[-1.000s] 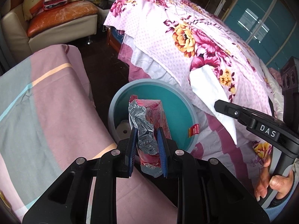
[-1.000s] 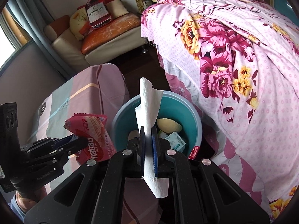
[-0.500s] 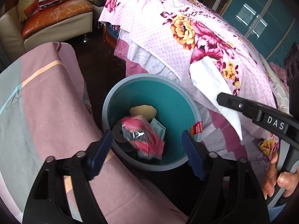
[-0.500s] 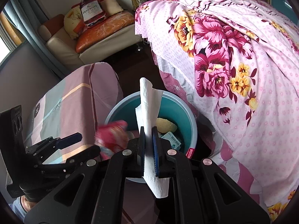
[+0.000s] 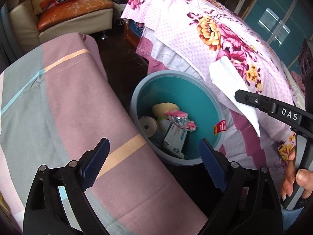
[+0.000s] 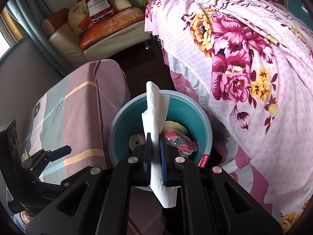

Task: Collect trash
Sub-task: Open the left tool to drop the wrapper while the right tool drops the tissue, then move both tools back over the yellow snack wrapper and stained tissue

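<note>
A teal bin [image 5: 172,74] stands on the floor between a cloth-covered surface and a bed. Inside it a crumpled red snack wrapper [image 5: 180,119] lies on top of a white-blue box [image 5: 175,135], a tape roll [image 5: 147,125] and a yellow lump [image 5: 165,107]. My left gripper [image 5: 152,146] hovers at the bin's near rim, its jaws opening, with nothing between them. Above the bin, my right gripper [image 6: 155,137] is shut on a white tissue [image 6: 156,105]. In the left wrist view the right gripper [image 5: 241,96] and its tissue [image 5: 230,82] sit at the right. The red wrapper [image 6: 183,143] shows behind the tissue.
A pink and grey striped cloth [image 5: 68,98] covers the surface left of the bin. A floral bedspread [image 5: 195,29] hangs down on the right. Dark floor [image 5: 121,62] runs back to a sofa [image 5: 74,13]. A person's hand [image 5: 293,176] grips the right tool.
My left jaws went from shut on the red wrapper to wide apart, and the wrapper dropped into the bin. The right gripper kept its hold on the tissue.
</note>
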`<state>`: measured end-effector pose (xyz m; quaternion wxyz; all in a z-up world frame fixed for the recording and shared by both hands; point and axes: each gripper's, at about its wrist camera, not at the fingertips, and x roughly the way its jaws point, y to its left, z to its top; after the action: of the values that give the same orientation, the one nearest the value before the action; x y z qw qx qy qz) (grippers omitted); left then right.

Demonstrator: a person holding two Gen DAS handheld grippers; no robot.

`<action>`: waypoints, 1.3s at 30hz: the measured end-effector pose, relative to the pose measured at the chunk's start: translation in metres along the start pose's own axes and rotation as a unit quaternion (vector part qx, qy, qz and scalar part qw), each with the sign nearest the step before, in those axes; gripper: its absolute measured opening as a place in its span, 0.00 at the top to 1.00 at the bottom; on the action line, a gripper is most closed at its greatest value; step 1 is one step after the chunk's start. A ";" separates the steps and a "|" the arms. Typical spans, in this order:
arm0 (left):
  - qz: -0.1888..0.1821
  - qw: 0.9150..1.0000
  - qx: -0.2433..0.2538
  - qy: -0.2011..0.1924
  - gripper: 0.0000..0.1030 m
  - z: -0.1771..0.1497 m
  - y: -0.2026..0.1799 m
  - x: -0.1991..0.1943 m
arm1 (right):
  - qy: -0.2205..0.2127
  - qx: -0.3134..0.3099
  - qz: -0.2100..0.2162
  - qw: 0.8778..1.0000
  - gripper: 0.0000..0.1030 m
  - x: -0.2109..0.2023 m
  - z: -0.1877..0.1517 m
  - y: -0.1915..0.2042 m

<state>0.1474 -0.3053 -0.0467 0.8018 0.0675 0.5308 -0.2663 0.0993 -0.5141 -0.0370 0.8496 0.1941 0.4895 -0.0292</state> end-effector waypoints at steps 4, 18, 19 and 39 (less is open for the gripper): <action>0.003 1.000 -0.015 -0.003 0.10 -0.002 0.012 -0.005 | 0.005 -0.006 -0.004 1.000 0.91 0.006 0.002 0.007; 0.002 0.999 -0.036 -0.001 0.10 -0.011 0.034 -0.012 | 0.023 -0.011 -0.021 0.999 0.47 0.020 0.000 0.024; 0.001 0.999 -0.038 -0.001 0.10 -0.012 0.035 -0.012 | 0.023 -0.012 -0.022 0.999 0.38 0.020 0.000 0.024; 0.010 0.998 -0.056 -0.033 0.10 -0.042 0.058 -0.064 | 0.035 -0.036 -0.030 0.998 0.24 -0.006 -0.022 0.065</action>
<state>0.1234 -0.2171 -0.0184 0.8241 0.0185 0.5174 -0.2300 0.0940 -0.4472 -0.0221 0.8369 0.1497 0.5256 -0.0298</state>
